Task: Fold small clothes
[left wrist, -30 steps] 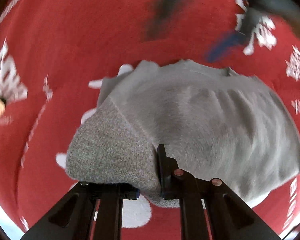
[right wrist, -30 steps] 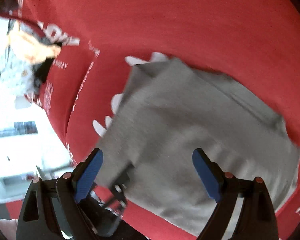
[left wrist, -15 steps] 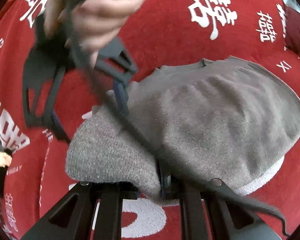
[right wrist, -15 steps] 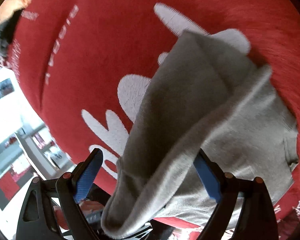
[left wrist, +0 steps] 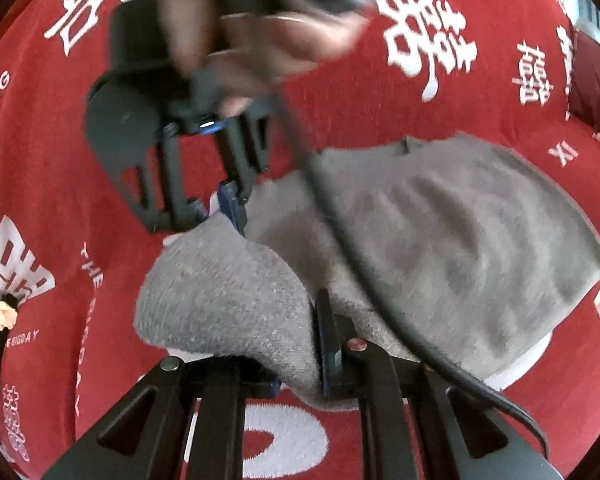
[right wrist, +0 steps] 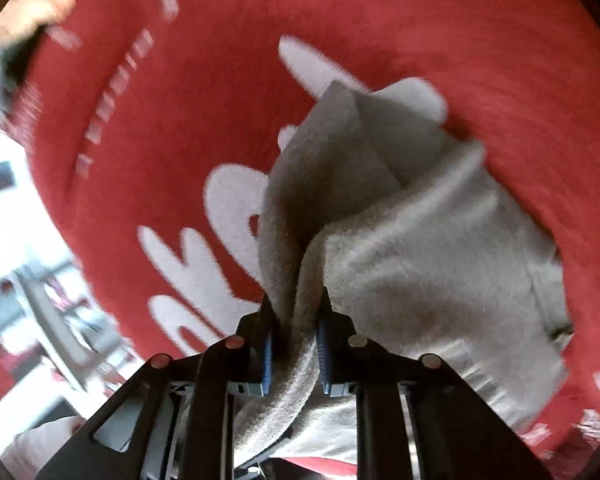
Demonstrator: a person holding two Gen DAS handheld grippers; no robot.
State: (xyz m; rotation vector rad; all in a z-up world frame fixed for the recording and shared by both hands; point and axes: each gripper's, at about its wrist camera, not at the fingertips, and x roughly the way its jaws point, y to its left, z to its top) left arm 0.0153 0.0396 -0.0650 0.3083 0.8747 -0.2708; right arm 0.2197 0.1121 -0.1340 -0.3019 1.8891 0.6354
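A small grey knitted garment [left wrist: 440, 248] lies on a red blanket [left wrist: 360, 92] with white lettering. My left gripper [left wrist: 296, 344] is shut on the garment's near edge, which bunches over its left finger. My right gripper [right wrist: 294, 340] is shut on a pinched ridge of the same grey garment [right wrist: 412, 240], held up off the blanket. In the left wrist view the right gripper [left wrist: 224, 208] shows at the garment's far left edge, held by a blurred hand [left wrist: 260, 40], with its black cable [left wrist: 360, 264] lying across the cloth.
The red blanket [right wrist: 180, 92] covers the whole surface, with large white characters [left wrist: 428, 36] beyond the garment. A bright room [right wrist: 12, 248] shows past the blanket's left edge in the right wrist view.
My right gripper has closed from wide open onto a fold of the grey garment and lifted it. My left gripper has kept its grip on the near edge.
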